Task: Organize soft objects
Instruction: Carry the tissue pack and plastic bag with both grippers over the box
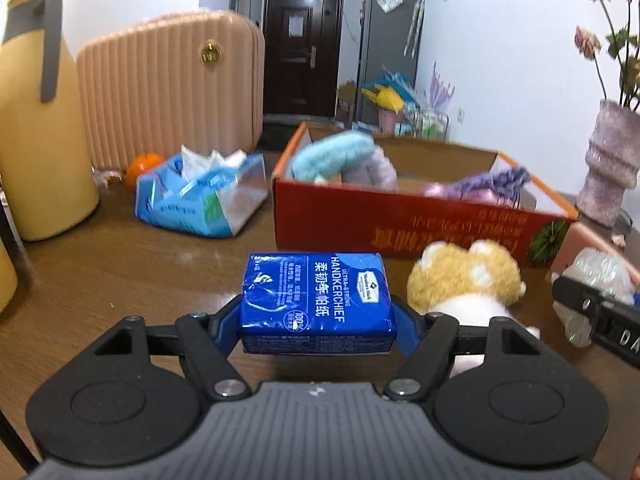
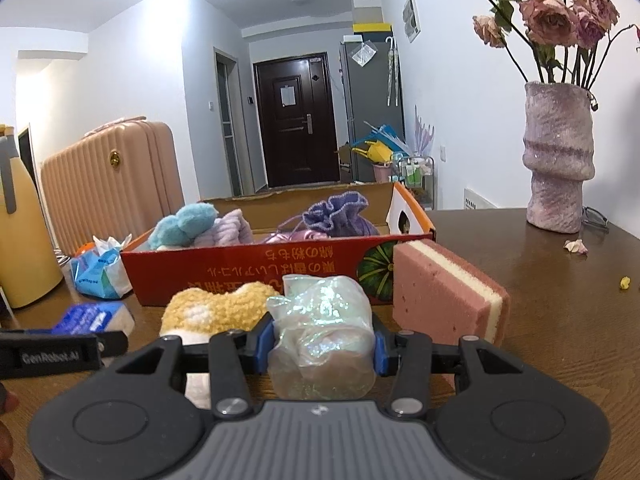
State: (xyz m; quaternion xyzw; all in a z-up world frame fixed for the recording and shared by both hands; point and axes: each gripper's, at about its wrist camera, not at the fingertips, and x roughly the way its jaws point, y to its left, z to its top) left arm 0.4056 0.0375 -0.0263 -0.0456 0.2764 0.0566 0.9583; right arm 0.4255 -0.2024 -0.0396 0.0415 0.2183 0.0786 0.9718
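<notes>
tissue pack [image 1: 316,304] clenched crosswise in left gripper [image 1: 318,320], long axis forward; right gripper [image 2: 320,346] clamps iridescent bundle [image 2: 320,336].

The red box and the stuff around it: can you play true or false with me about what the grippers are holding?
1. The left gripper holds a blue tissue pack. True.
2. The right gripper is empty. False: it squeezes a shiny plastic bag.
3. The red box already has soft things inside. True.
4. The pink sponge is inside the box. False: it stands on the table beside it.
5. The yellow plush toy lies on the table. True.
</notes>
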